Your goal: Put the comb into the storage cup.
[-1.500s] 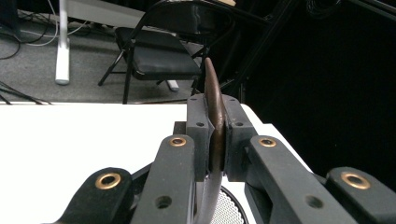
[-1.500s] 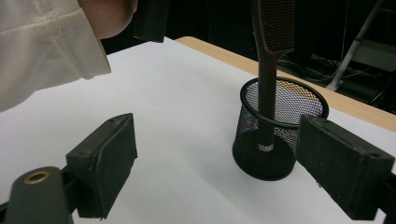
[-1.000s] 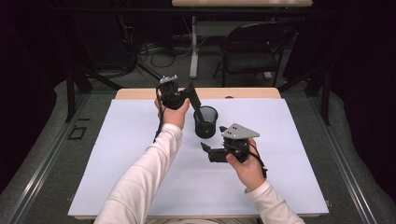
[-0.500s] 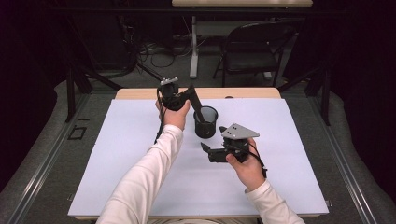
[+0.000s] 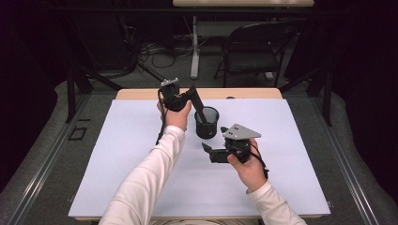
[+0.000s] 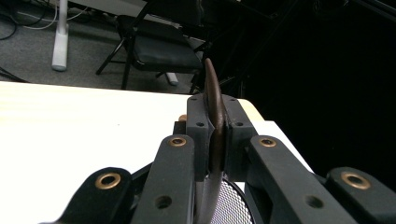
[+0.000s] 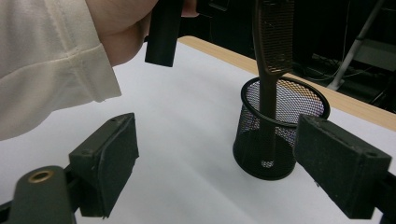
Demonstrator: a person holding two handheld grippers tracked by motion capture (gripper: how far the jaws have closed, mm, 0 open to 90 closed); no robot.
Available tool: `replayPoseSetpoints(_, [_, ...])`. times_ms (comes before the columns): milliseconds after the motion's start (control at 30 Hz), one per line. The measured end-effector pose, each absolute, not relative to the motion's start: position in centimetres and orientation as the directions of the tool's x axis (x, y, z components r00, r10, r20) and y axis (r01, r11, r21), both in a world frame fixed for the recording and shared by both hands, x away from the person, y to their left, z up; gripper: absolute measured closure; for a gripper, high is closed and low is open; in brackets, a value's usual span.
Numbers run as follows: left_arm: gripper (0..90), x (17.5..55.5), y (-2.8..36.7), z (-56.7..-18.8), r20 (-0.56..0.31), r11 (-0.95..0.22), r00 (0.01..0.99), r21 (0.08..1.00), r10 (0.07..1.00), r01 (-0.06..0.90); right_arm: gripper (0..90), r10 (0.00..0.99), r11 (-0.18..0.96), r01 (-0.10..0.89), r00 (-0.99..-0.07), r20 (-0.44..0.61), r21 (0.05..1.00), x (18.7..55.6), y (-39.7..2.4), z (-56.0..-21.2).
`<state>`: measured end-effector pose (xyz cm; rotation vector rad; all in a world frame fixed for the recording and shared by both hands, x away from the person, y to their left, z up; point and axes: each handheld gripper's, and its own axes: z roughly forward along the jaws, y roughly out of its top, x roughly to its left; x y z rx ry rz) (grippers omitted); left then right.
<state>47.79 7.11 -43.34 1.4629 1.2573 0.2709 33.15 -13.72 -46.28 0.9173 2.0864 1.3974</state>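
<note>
Folding chair (image 5: 253, 44) (grey carpet (image 5: 47, 140), seemingly)

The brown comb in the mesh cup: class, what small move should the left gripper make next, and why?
Probably open the jaws and let go. The left gripper is shut on the comb, whose lower end already reaches down inside the mesh cup, seemingly near the bottom. The right gripper waits open beside the cup, touching nothing.
</note>
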Motion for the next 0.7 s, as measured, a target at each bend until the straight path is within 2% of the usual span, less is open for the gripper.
replayPoseSetpoints(700, [83.8,47.87,6.98,-43.58,-0.489,0.223,0.399,0.804,0.776,0.552,14.2,0.751,0.254,0.274,-0.660,-0.011,0.928,33.38,-14.04,-46.30])
